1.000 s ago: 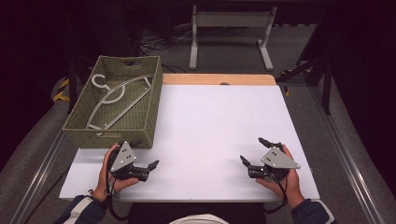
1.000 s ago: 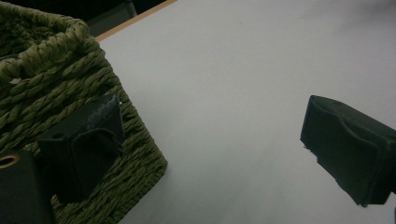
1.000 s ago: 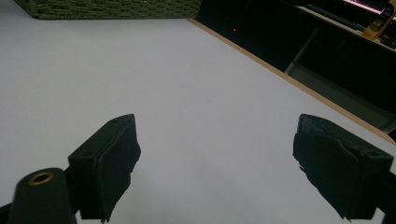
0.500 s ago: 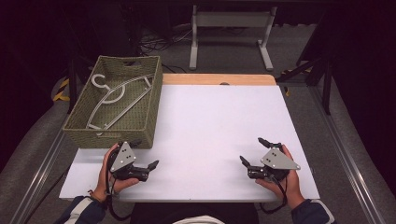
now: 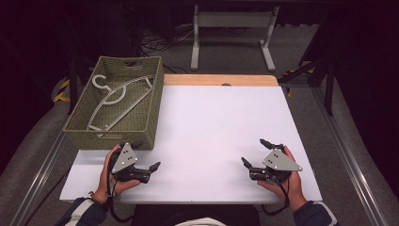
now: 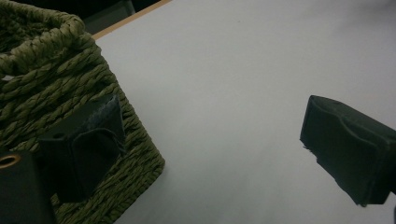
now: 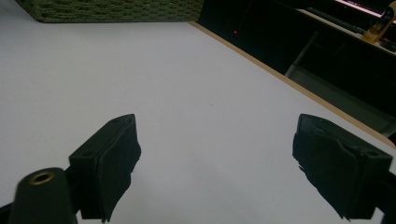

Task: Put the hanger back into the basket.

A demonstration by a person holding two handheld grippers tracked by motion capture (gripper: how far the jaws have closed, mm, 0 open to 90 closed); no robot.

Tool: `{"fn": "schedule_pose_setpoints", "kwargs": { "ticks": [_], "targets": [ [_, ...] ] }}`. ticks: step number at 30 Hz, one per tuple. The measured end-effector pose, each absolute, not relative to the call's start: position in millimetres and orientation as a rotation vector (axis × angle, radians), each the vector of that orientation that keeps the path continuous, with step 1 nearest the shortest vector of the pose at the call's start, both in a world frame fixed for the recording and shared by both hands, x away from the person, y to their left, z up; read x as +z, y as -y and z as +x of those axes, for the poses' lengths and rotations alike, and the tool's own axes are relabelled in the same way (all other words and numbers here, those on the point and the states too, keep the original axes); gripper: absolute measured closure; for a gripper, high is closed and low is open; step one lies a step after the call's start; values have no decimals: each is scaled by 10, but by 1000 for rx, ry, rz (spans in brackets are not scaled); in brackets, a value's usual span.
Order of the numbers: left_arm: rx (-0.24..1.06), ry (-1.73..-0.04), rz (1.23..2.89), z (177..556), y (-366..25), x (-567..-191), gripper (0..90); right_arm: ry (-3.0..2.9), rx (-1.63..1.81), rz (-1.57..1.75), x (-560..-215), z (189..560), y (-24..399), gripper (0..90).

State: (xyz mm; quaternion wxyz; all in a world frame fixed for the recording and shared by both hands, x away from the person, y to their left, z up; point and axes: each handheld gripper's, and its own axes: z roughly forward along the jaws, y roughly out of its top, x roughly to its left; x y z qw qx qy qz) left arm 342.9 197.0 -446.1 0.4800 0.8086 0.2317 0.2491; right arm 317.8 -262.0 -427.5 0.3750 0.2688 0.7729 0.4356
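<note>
The green woven rectangular basket stood on the white rectangular tabletop, directly ahead of the left gripper, its near corner just beside that gripper's outer jaw. Inside lay one white plastic clothes hanger, laid diagonally. No legible writing appeared on any surface. Both the left gripper and the right gripper rested on the tabletop with jaws spread wide, grasping nothing; bare tabletop lay between each pair.

basket olive-green woven | hanger pale grey | table white, wood-edged | tools black
</note>
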Motion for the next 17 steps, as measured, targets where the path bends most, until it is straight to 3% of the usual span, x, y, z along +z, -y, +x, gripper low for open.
{"fn": "schedule_pose_setpoints", "kwargs": {
  "ticks": [17],
  "targets": [
    [611, -564, 1978, 3445, -1951, -4469, 70, -1979, 1126, 691, -4284, 3200, 2636, 148]
  ]
}}
